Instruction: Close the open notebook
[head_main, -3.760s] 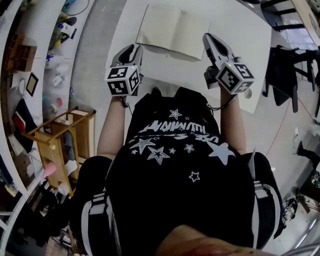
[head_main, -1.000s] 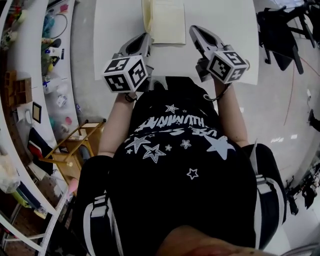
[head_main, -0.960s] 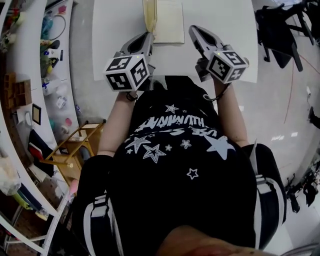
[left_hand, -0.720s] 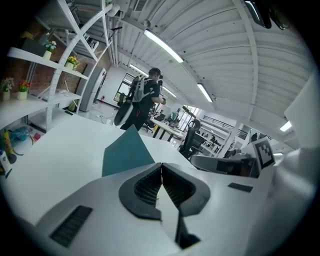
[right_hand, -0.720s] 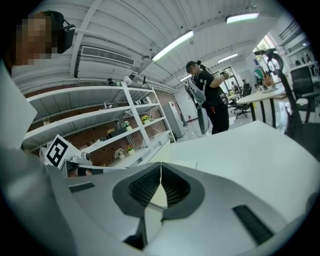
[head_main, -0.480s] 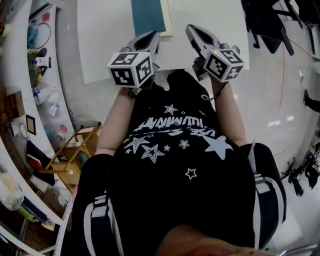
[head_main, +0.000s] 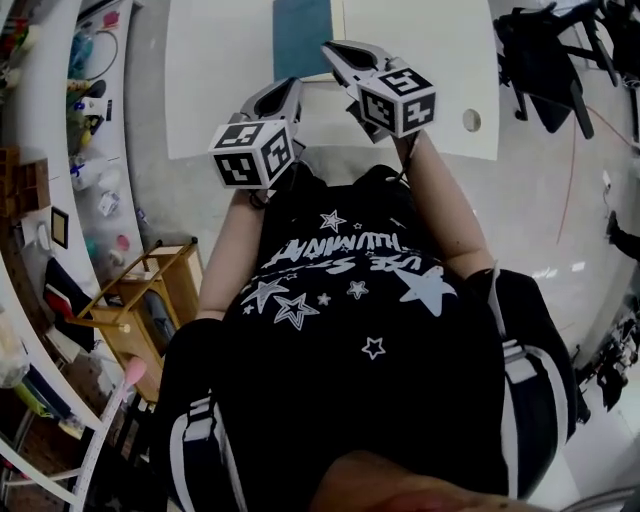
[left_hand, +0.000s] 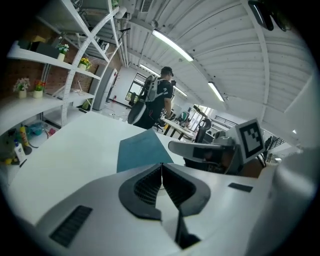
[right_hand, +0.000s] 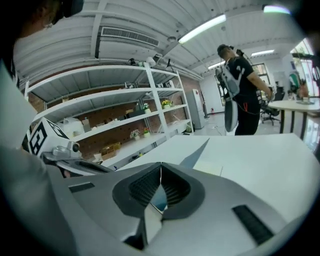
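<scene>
Already your notebook (head_main: 300, 35) looks closed, teal cover up; left gripper (head_main: 284, 90) and right gripper (head_main: 332, 49) both pinched together, empty; nothing remains.

Both grippers shut, held out ahead of us.

We hold the left gripper (head_main: 288, 88) and the right gripper (head_main: 330, 48) out in front of our chest (head_main: 345, 265), on bare forearms that reach forward. The left forearm (head_main: 232, 250) runs nearly straight ahead. The right forearm (head_main: 447, 205) leans inward, so the right gripper slants across toward the left one and its tip lies further out. The two grippers stand close side by side without touching. In each gripper view the jaws meet at their tips with nothing pinched between them. Both grippers point a little below level.
</scene>
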